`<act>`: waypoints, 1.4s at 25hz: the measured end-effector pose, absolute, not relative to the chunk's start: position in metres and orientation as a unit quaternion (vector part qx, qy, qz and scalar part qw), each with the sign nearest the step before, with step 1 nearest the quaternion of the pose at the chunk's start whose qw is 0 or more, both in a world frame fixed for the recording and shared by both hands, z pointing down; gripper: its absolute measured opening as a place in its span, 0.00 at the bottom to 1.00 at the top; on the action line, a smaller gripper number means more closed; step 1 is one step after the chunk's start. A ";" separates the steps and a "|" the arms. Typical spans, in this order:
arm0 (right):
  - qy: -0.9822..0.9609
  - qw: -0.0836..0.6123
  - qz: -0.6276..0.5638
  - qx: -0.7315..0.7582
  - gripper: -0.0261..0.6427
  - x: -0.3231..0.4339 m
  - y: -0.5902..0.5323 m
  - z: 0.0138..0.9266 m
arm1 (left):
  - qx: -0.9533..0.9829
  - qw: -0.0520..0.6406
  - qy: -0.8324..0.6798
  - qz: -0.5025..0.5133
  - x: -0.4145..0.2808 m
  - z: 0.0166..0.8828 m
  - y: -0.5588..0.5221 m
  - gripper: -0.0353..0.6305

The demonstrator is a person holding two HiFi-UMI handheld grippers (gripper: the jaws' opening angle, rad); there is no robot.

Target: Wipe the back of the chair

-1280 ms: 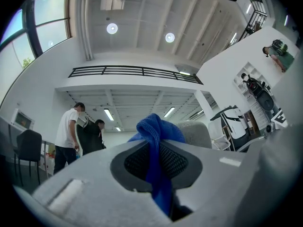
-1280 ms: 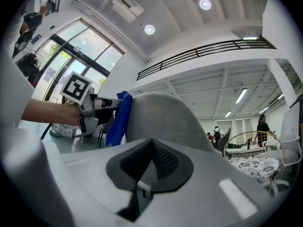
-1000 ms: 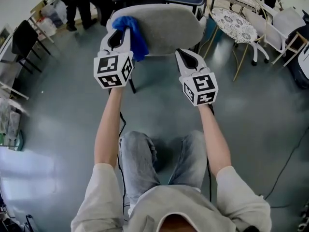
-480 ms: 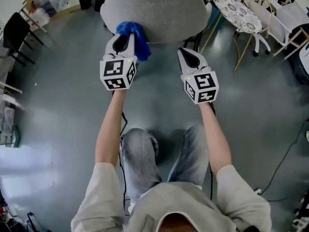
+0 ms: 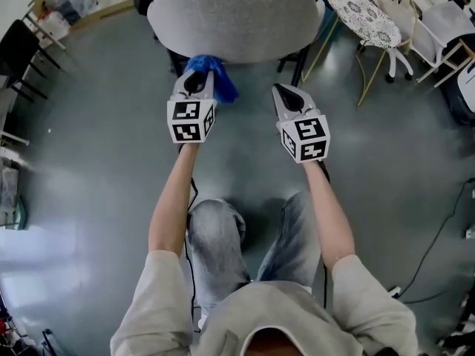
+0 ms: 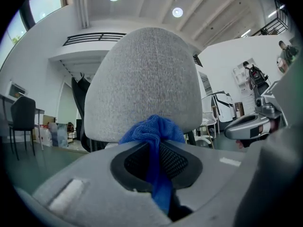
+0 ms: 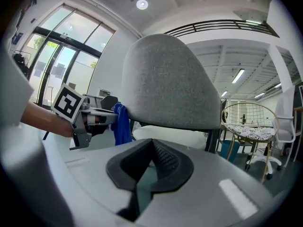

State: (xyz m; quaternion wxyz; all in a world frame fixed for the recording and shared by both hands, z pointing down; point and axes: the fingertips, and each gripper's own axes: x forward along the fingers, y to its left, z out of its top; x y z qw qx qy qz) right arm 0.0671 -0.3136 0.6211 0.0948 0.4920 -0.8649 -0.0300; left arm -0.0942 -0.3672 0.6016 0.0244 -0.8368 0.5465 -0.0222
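Cloth (image 5: 215,76) clamped in left claw (image 5: 199,81) has dropped to lower edge of chair back (image 5: 234,17); right claw (image 5: 282,95) together, empty. Downward pass prob. done.

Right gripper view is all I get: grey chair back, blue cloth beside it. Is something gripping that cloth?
Observer: Yes. The left gripper view shows the left tool shut on the blue cloth, pinched between its jaws.
Operator: Does it touch the chair?
Observer: Head view puts it at the chair back's lower edge; contact I can't confirm.
Operator: Where's my tool?
Observer: The right tool hangs beside the left one, short of the chair.
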 end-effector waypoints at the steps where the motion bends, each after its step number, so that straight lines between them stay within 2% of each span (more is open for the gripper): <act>1: -0.865 0.097 -0.028 0.492 0.04 0.068 -0.312 0.624 | -0.838 0.021 0.545 -0.026 -0.093 0.605 -0.367 0.11; 10: -0.864 0.082 -0.036 0.496 0.04 0.078 -0.300 0.604 | -0.836 0.045 0.546 -0.022 -0.087 0.575 -0.344 0.11; 24: -0.855 0.004 -0.098 0.509 0.04 0.108 -0.257 0.486 | -0.833 0.111 0.541 0.042 -0.062 0.423 -0.293 0.11; 35: -0.853 -0.002 -0.122 0.508 0.04 0.112 -0.253 0.453 | -0.830 0.141 0.536 0.063 -0.049 0.333 -0.297 0.11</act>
